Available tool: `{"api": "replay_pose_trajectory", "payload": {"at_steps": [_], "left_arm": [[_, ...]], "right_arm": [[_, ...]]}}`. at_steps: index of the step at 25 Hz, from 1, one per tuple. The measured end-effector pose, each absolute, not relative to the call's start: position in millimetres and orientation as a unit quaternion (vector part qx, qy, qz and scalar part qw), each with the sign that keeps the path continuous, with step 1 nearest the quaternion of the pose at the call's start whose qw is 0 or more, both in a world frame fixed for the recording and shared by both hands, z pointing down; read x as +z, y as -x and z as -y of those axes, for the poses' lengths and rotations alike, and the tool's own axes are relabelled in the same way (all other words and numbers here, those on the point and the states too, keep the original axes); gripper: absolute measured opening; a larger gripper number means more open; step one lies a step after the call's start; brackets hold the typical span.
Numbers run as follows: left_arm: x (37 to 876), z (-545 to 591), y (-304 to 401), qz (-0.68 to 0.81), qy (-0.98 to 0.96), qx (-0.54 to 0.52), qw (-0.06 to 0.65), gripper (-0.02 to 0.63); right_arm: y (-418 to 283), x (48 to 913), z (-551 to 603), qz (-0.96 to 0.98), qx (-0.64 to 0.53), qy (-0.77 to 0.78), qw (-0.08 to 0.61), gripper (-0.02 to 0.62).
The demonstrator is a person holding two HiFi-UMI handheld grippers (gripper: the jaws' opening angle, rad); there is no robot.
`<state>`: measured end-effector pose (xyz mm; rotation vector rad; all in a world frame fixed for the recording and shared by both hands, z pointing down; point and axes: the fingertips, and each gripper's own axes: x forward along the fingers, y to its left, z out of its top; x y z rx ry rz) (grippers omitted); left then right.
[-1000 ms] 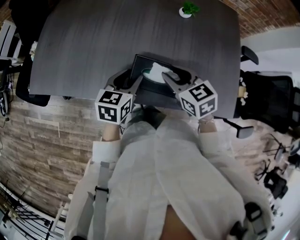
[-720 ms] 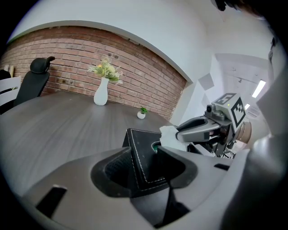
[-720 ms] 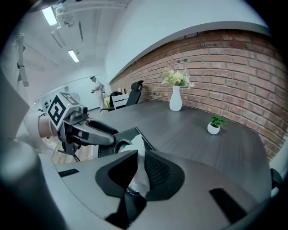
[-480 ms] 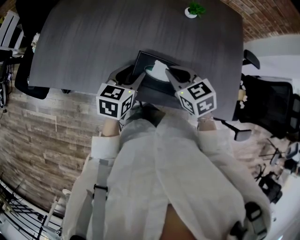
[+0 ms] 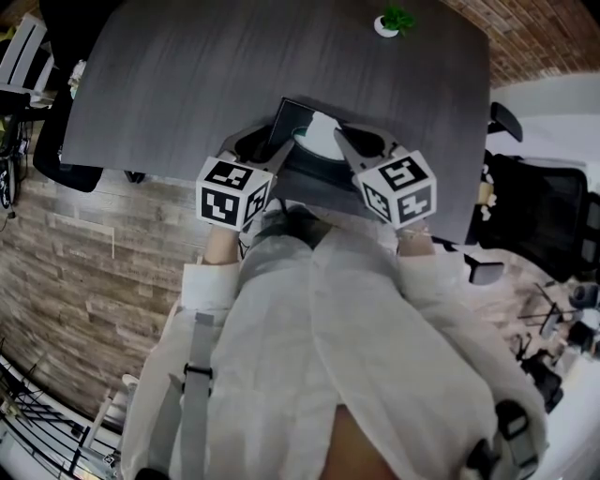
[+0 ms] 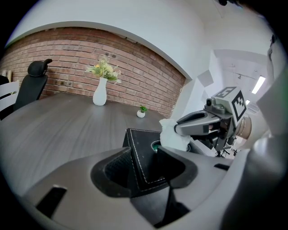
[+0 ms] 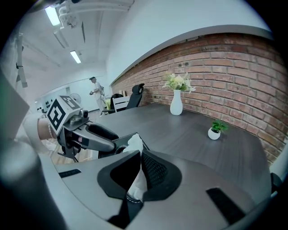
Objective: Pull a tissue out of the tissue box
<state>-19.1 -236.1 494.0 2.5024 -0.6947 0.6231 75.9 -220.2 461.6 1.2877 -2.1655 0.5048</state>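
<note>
Right tool: jaws have just been closing and are now clenched on the tissue. White paper is pinched between the two pads and bunches out above and below them. This is the change that matters. The grip looks made, so the next step is probably the pull itself, up and away from the slot. No sign yet that the sheet has come free.

Left tool: clenched on the near corner of the tissue box. The stitched black edge sits between both pads, and it looks like a brace to stop the box lifting when the sheet is pulled.

Tissue: white, crumpled, soft. It stands up from the opening in the box top, and its lower part is still inside as far as can be seen. In the left gripper view it sits right of centre, under the tip of the right tool. A bit of green shows at the opening beside it.

Tissue box: dark, leather-look cover with pale stitching. It sits on the counter at its near edge, centre of the head view, just ahead of both marker cubes.

Further out there is a small potted plant at the top of the head view and a white vase with flowers upper right of the right gripper view. Both are well apart from the box.
</note>
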Motion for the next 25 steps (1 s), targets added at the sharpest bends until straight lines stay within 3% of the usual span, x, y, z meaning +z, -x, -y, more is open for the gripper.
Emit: {"api": "replay_pose_trajectory", "payload": {"at_steps": [25], "left_arm": [[492.6,235.3,20.5,0.262,-0.907,0.239,0.227,0.167]], "right_arm": [[-83.9,444.7,234.4,0.812,0.176,-0.486,0.270,0.014]]}}
